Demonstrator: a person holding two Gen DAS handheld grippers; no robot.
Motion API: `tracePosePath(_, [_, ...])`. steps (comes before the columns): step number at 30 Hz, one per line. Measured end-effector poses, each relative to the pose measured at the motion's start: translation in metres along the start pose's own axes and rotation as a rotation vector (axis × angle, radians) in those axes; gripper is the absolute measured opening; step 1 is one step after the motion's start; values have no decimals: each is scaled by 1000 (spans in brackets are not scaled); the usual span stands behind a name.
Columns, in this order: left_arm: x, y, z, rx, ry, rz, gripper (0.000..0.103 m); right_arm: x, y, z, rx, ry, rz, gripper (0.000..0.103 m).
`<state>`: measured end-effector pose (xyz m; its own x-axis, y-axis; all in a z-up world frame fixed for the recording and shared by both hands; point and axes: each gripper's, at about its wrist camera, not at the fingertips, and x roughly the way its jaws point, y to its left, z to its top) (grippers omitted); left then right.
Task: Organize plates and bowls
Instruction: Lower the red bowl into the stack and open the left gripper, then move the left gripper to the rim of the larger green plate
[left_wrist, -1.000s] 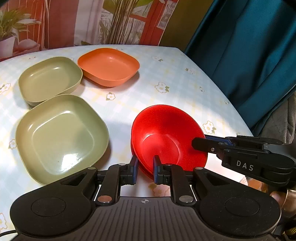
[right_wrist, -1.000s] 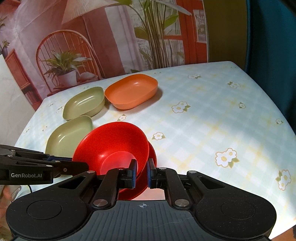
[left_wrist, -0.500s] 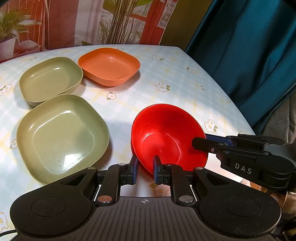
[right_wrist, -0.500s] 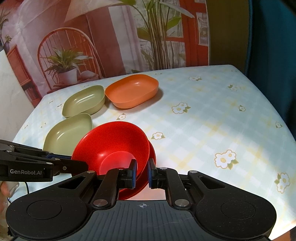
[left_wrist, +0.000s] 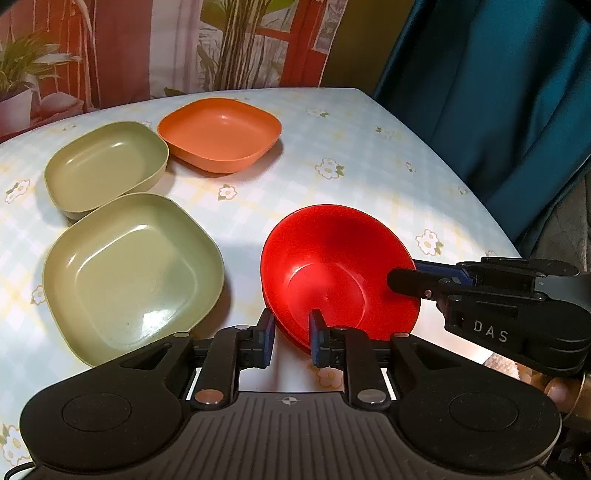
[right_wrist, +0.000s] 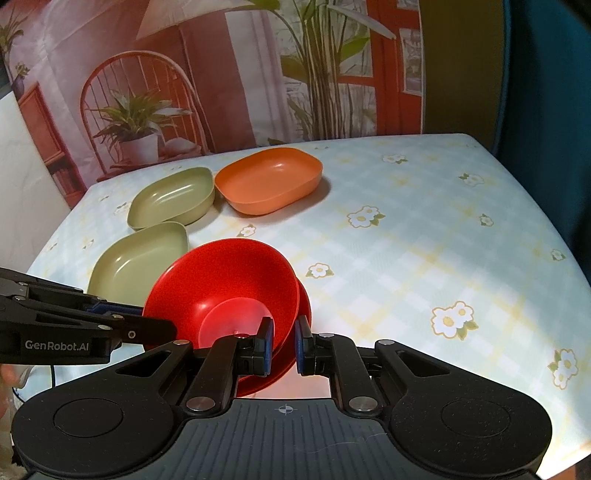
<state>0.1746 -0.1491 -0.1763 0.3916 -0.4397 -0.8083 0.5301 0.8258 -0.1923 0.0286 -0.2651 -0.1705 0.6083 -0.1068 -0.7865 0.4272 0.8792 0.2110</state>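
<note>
Green plates (left_wrist: 129, 269) crowd the left; tablecloth (right_wrist: 424, 236) right seemingly open.

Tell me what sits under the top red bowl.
Under the top red bowl sits a second red bowl, nested, only its rim edge showing. Its inside is covered, and so is the floral tablecloth beneath the stack.

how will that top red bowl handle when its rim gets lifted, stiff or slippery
The top red bowl looks like rigid plastic, so probably stiff and light. Its glossy rim may slip. Nested in the lower red bowl, it might drag that one along.
</note>
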Motion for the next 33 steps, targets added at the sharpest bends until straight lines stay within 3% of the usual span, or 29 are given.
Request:
tracePosePath(5, [1, 2, 0, -13, 2, -1, 29, 0, 1, 0, -4, 0, -5, 12])
tracePosePath(11, [3, 4, -2, -36, 10, -1, 29, 1, 0, -1, -11, 0, -15, 14])
tracePosePath(13, [3, 6, -2, -42, 10, -1, 29, 1, 1, -1, -13, 0, -21, 20])
tracePosePath(21, [3, 8, -2, -54, 0, 9, 35, 4, -3, -3, 5, 6, -28, 20])
tracePosePath(29, [-12, 23, 6, -114, -62, -2, 35, 2, -7, 6, 15, -19, 7, 20])
tracePosePath(33, [-30, 40, 13, -140, -112, 36, 35, -3, -9, 20, -1, -50, 22, 21])
